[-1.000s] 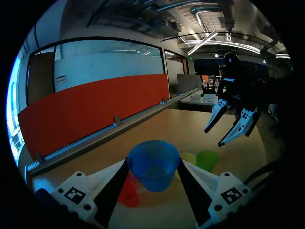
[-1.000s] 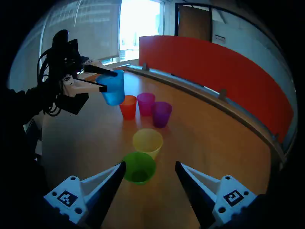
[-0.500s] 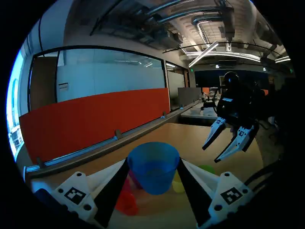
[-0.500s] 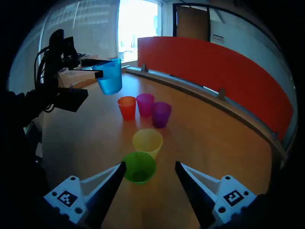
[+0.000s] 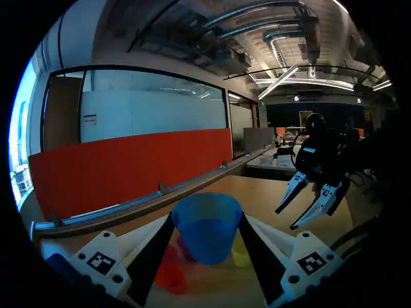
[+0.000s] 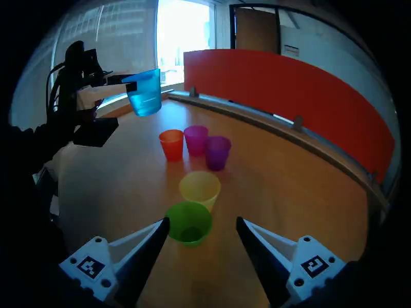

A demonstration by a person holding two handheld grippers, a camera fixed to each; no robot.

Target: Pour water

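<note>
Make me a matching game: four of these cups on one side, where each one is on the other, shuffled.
1 blue cup
2 green cup
3 orange cup
4 yellow cup

A beside the pink cup
B closest to the right tool
C held aloft in the left tool
D just beyond the green cup

Pairs: 1-C, 2-B, 3-A, 4-D

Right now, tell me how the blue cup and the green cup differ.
The blue cup is held off the table between the left gripper's fingers; the green cup stands on the table. The blue cup is far from the right gripper; the green cup sits just ahead of its open fingers. Both are open-topped tumblers, mouths up.
</note>
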